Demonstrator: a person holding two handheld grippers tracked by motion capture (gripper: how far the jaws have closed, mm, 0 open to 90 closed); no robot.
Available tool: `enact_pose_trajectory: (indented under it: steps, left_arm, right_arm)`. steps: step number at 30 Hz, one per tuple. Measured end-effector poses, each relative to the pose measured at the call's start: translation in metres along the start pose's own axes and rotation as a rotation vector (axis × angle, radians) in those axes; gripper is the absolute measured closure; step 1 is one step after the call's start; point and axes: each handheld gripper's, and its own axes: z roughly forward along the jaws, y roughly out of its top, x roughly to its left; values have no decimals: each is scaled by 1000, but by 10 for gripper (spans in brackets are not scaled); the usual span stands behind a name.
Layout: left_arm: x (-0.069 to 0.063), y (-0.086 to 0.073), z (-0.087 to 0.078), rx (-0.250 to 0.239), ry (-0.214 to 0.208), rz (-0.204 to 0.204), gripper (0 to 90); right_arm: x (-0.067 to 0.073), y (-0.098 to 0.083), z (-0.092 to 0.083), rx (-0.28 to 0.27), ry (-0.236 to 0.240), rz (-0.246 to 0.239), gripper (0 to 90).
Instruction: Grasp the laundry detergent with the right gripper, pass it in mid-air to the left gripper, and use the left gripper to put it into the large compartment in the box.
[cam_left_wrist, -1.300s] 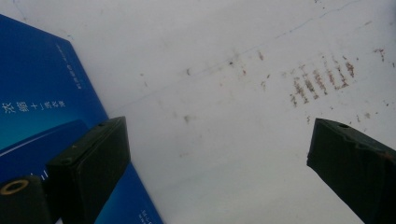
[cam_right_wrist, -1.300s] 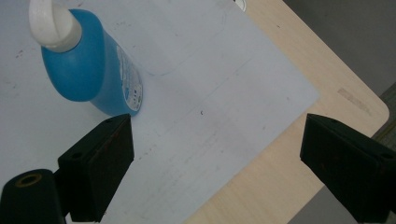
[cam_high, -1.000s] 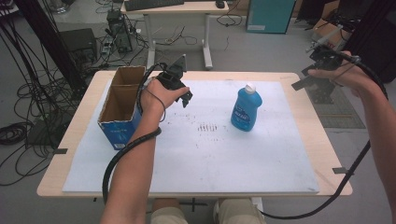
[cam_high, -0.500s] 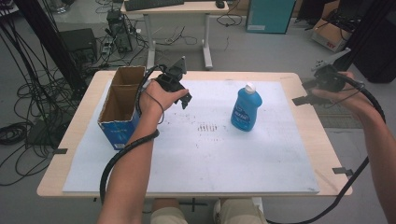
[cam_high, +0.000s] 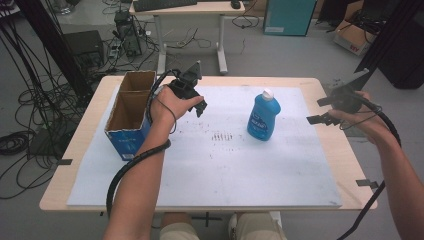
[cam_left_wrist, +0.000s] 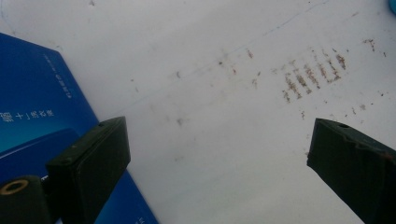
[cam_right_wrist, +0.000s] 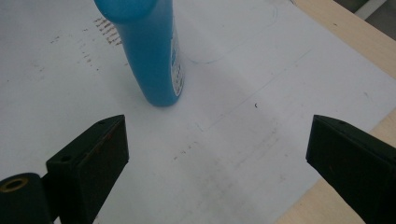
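A blue bottle (cam_high: 263, 116) with a white cap stands upright on the white mat (cam_high: 225, 170), right of centre. My right gripper (cam_high: 320, 111) hovers over the mat's right edge, to the right of the bottle and apart from it. Its jaws are open and have just been opening wider, with nothing between them. In the right gripper view the bottle (cam_right_wrist: 149, 51) stands ahead and left of the open gripper (cam_right_wrist: 217, 158). My left gripper (cam_high: 199, 107) is held open beside the cardboard box (cam_high: 131, 112), jaws empty. The left gripper view has the gripper (cam_left_wrist: 217, 158) over bare mat.
The open-topped box has a blue front (cam_left_wrist: 32, 107) and sits at the mat's left edge. Dark scuff marks (cam_high: 222, 136) lie mid-mat. The wooden table rim (cam_high: 350, 165) runs around the mat. Cables trail from both grippers.
My right gripper has come down and moved in toward the table's right side, nearer the bottle. The left hand, the box and the bottle have kept still.
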Motion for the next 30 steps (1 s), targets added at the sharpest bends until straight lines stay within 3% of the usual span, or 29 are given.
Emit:
enact_pose_trajectory:
  steps: [18, 30]
  left_arm:
    - [-1, 2, 3, 7, 1, 11, 60]
    - [-1, 0, 2, 5, 0, 14, 59]
  right_arm:
    - [14, -9, 31, -84, 44, -17, 37]
    - [29, -9, 61, -138, 78, -28, 35]
